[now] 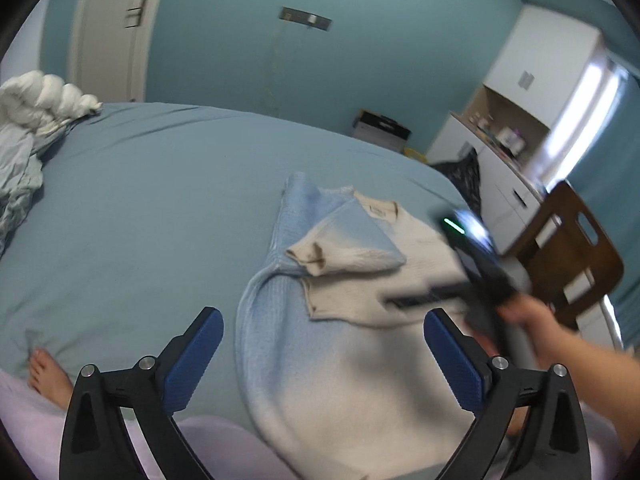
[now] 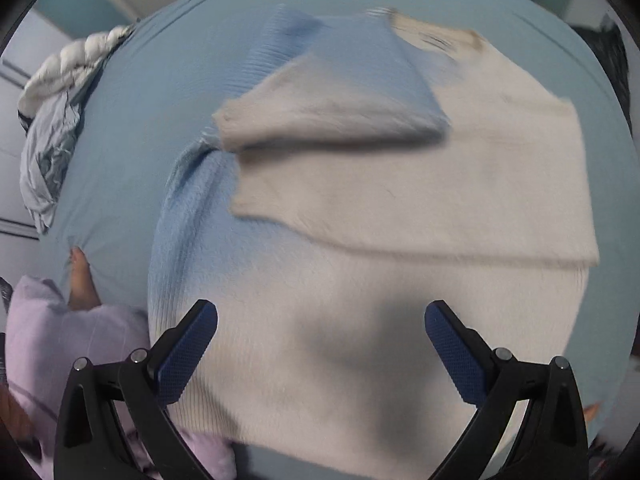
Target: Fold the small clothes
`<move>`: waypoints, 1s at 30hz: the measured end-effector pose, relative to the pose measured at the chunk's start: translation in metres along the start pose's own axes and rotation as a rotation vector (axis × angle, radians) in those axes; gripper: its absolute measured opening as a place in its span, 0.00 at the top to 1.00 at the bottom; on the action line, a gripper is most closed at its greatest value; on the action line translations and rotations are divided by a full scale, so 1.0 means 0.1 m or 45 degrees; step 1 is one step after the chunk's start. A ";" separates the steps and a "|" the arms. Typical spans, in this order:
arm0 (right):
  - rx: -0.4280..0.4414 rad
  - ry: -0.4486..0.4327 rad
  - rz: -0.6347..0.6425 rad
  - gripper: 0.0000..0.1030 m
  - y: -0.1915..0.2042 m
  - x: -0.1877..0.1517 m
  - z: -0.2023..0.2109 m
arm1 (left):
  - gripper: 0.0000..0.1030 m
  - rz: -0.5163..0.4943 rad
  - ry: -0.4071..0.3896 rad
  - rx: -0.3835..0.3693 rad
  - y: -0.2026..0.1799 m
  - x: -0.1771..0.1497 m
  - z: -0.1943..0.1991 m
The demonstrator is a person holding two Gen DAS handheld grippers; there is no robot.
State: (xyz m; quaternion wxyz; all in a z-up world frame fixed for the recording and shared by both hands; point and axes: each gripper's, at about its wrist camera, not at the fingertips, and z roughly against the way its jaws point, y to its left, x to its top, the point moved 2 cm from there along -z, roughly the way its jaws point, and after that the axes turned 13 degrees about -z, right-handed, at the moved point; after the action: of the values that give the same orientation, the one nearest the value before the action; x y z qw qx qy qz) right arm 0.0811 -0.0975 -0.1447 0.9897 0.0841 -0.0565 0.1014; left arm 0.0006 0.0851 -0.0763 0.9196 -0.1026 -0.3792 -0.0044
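1. A cream and light-blue sweater (image 1: 344,280) lies on the blue bed (image 1: 140,208), just in front of the person's lilac-clad legs (image 1: 36,420).
2. One sleeve (image 1: 348,246) is folded across the sweater's chest; the collar (image 1: 380,208) points toward the far wall.
3. The left tongs (image 1: 323,354) hang above the sweater's lower part, spread wide, with nothing gripped.
4. The right tongs (image 2: 321,350) hover over the cream body of the sweater, also spread wide and empty.
5. A bare foot (image 1: 46,376) rests on the sheet at the left, and crumpled bedding (image 1: 24,148) lies at the bed's far left edge.
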 end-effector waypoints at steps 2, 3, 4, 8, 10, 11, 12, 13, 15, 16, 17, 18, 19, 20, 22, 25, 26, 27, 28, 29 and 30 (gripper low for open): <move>-0.085 -0.079 0.128 0.01 0.36 0.26 -0.15 | 0.01 -0.006 0.006 0.029 0.08 0.00 0.02; -0.157 -0.163 0.192 0.01 0.52 0.39 -0.22 | 0.01 0.014 -0.007 0.030 0.14 -0.01 0.05; -0.212 -0.217 0.239 0.01 0.63 0.46 -0.27 | 0.01 0.036 -0.017 0.020 0.19 -0.02 0.06; -0.429 -0.240 0.541 0.02 1.01 0.62 -0.80 | 0.01 0.110 0.017 -0.016 0.37 -0.09 0.02; -0.558 -0.247 0.626 0.02 1.05 0.61 -1.06 | 0.01 0.117 0.042 -0.031 0.41 -0.12 -0.02; -0.600 -0.252 0.656 0.03 1.05 0.60 -1.14 | 0.01 0.120 0.049 -0.034 0.43 -0.13 -0.03; -0.623 -0.254 0.676 0.10 1.04 0.59 -1.23 | 0.01 0.121 0.054 -0.036 0.43 -0.14 -0.04; -0.618 -0.251 0.679 0.27 1.05 0.60 -1.28 | 0.01 0.122 0.062 -0.038 0.44 -0.15 -0.06; -0.570 -0.248 0.667 0.62 1.05 0.62 -1.31 | 0.01 0.128 0.070 -0.050 0.43 -0.14 -0.09; -0.497 -0.219 0.642 0.84 1.04 0.63 -1.29 | 0.01 0.130 0.071 -0.052 0.43 -0.15 -0.09; -0.442 -0.203 0.617 0.85 1.03 0.63 -1.23 | 0.01 0.131 0.070 -0.049 0.42 -0.15 -0.08; -0.416 -0.222 0.598 0.88 1.05 0.66 -1.17 | 0.01 0.130 0.063 -0.049 0.41 -0.15 -0.08; -0.362 -0.274 0.554 0.89 1.04 0.69 -0.98 | 0.01 0.128 0.060 -0.049 0.41 -0.15 -0.06; -0.300 -0.310 0.510 0.91 1.02 0.72 -0.82 | 0.01 0.124 0.057 -0.047 0.40 -0.14 -0.05; -0.104 -0.406 0.366 0.96 0.93 0.83 -0.33 | 0.01 0.120 0.053 -0.047 0.39 -0.14 -0.04; 0.236 -0.530 0.140 0.96 0.67 0.96 0.37 | 0.01 0.111 0.063 -0.048 0.35 -0.14 -0.06; 0.343 -0.597 0.060 0.96 0.52 0.99 0.65 | 0.01 0.111 0.067 -0.046 0.34 -0.15 -0.07; 0.403 -0.658 -0.011 0.96 0.37 1.02 0.88 | 0.01 0.112 0.071 -0.048 0.33 -0.15 -0.08; 0.440 -0.732 -0.077 0.96 0.17 1.03 1.15 | 0.01 0.113 0.076 -0.051 0.32 -0.16 -0.09; 0.424 -0.785 -0.103 0.96 0.04 1.00 1.28 | 0.01 0.113 0.081 -0.051 0.33 -0.15 -0.09; 0.339 -0.843 -0.109 0.94 -0.07 0.98 1.41 | 0.01 0.112 0.085 -0.050 0.32 -0.16 -0.10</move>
State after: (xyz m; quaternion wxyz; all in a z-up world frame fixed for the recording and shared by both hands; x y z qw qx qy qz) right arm 0.1645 -0.1107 0.0052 0.9015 0.2428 -0.3567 0.0335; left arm -0.0009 0.1136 -0.0998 0.9288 -0.1371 -0.3434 0.0252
